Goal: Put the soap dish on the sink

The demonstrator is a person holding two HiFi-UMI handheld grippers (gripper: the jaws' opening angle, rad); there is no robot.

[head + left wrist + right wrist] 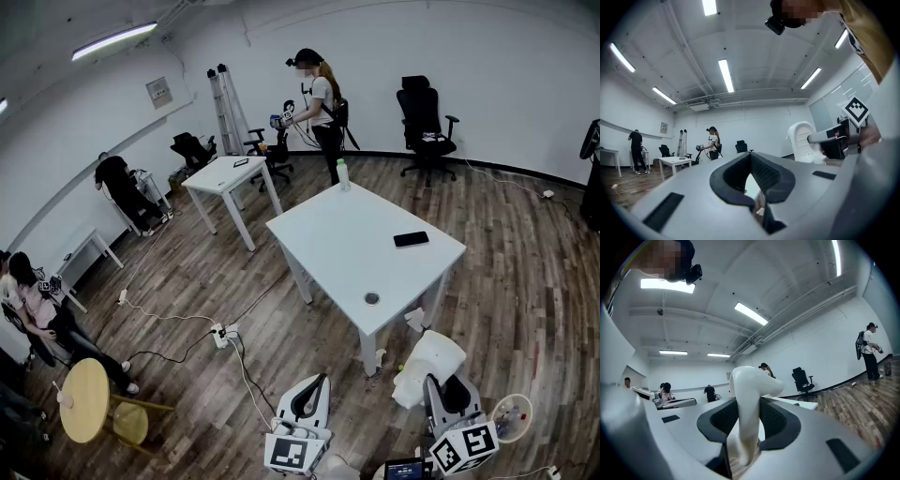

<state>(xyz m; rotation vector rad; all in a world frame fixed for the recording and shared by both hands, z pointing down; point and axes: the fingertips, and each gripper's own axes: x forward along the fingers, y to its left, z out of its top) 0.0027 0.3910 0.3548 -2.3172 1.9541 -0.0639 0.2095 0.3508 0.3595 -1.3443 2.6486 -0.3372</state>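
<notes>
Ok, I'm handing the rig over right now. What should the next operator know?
Left gripper: open, empty, held level.
Right gripper: fingers shut on the white soap dish, which stands on edge between them, just off the near corner of the white table.
Done: the dish is in hand.
Left: find the sink, which no view shows, and set the dish on it.

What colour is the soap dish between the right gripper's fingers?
The curved soap dish is plain white; best seen in the right gripper view.
</notes>
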